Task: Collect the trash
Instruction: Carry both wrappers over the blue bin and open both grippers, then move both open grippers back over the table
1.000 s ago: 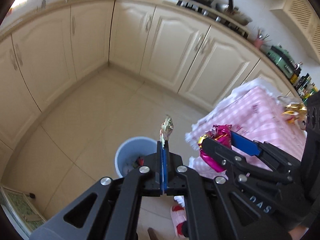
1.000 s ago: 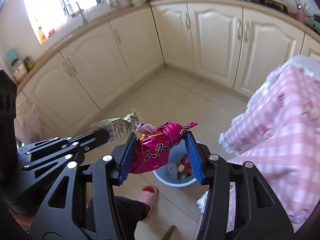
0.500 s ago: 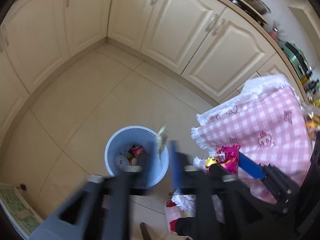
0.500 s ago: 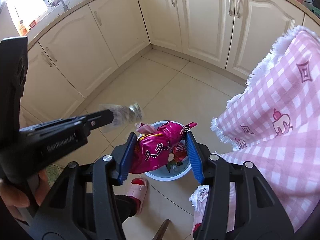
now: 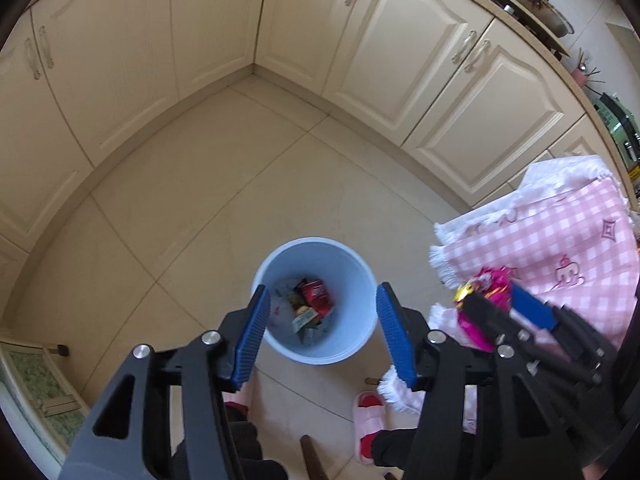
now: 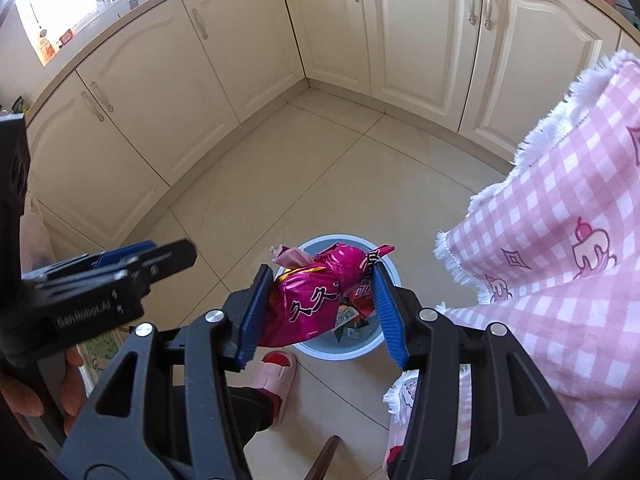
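Note:
A light blue bin (image 5: 352,272) stands on the tiled floor with several wrappers inside. My left gripper (image 5: 320,334) hangs over it, its jaws opening and nothing between them. In the right wrist view my right gripper (image 6: 320,312) is shut on a crumpled magenta foil wrapper (image 6: 316,296), held above the bin (image 6: 388,268). The magenta wrapper (image 5: 486,292) and right gripper also show at the right of the left wrist view. The left gripper (image 6: 148,258) shows at the left of the right wrist view.
Cream cabinets (image 5: 404,52) line the room's corner. A table with a pink checked cloth (image 6: 560,240) stands right of the bin. The person's pink slippers (image 6: 276,372) are just before the bin. A green mat (image 5: 36,384) lies at the far left.
The left gripper held a small pale wrapper one second ago; its jaws have opened and the wrapper is gone from them. Both grippers have dropped lower over the bin.

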`<state>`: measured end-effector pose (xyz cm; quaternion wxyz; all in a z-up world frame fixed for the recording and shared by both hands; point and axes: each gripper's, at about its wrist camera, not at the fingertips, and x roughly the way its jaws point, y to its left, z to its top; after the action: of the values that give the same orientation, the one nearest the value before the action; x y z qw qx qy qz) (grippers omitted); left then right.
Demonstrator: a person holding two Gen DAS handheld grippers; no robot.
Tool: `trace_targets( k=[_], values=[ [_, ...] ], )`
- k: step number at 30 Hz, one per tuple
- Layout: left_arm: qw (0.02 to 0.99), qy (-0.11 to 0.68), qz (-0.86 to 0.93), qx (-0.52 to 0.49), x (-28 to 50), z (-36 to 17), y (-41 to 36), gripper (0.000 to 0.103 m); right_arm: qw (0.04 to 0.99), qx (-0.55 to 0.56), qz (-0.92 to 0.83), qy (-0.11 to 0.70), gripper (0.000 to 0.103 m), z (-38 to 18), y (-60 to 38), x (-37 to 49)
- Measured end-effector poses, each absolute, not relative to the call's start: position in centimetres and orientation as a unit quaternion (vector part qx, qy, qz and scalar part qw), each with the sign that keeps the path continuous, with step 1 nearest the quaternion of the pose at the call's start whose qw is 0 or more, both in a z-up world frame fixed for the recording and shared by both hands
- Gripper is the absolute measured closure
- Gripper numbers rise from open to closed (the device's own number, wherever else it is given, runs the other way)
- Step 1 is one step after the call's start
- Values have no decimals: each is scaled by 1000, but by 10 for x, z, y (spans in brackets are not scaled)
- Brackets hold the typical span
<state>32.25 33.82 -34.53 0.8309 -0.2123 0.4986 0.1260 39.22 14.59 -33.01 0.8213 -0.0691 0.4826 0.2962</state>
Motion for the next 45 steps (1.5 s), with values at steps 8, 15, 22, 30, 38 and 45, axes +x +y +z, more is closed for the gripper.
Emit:
trace_targets(
  k=[8,15,22,30,38,45],
  values=[
    [834,488,142,-216,314,-336,351,49,830,-83,306,459,51,-318,165,402],
    [840,476,147,-216,311,-323,355,48,843,-88,303,436,41,-305,173,409],
    [846,467,146,-213,304,-310,349,48,848,-83,301,427,40,-294,162,406],
    [866,438,133,-200,295,-272,328,48,870,-70,292,391,40,-250,130,384],
    [898,395,89,-169,288,-215,272,43,904,-44,270,330,39,-188,63,352],
    [916,379,-14,-132,300,-175,177,40,936,-11,205,286,37,-147,-41,334]
  ],
)
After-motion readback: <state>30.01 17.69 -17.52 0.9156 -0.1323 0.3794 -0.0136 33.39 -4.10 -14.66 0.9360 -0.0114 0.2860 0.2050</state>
